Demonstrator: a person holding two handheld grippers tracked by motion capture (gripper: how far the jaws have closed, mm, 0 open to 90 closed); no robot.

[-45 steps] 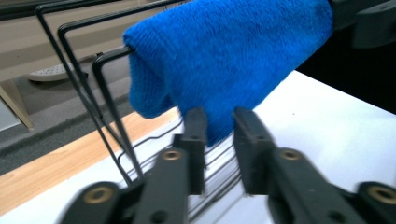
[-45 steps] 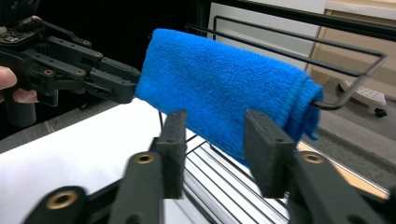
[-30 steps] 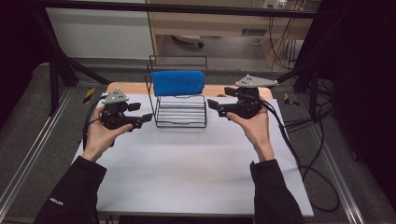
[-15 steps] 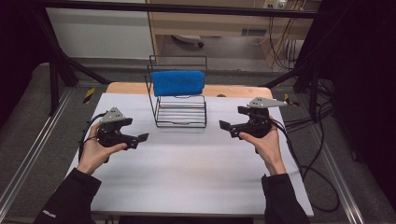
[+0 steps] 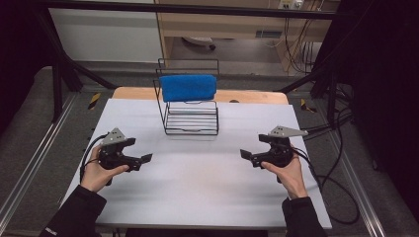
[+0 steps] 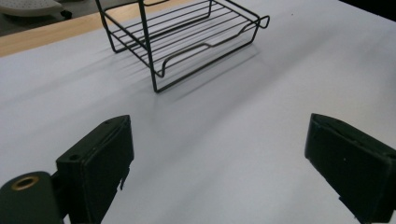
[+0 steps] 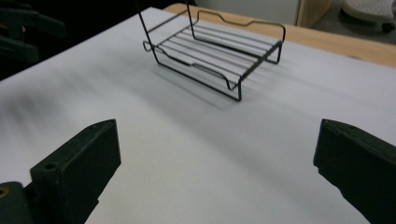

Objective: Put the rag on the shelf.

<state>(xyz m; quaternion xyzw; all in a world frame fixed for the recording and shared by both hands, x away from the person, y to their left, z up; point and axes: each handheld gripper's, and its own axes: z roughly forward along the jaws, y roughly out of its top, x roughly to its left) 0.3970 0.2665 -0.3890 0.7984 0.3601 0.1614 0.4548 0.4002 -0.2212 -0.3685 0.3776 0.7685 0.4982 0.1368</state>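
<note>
Both sets of jaws have just been opening and stand wide apart with nothing between them: the left gripper (image 5: 144, 159) and the right gripper (image 5: 245, 154) hang low over the white table (image 5: 207, 197), well short of the wire rack (image 5: 191, 118), one either side of it. The blue towel (image 5: 188, 87) drapes over the rack's top rail, its long axis running left to right. I'd bring both grippers in level toward the towel's two ends, clear of the wires.

A black wire rack (image 5: 191, 117) stands upright mid-table, a blue towel (image 5: 188, 87) draped over its top.
</note>
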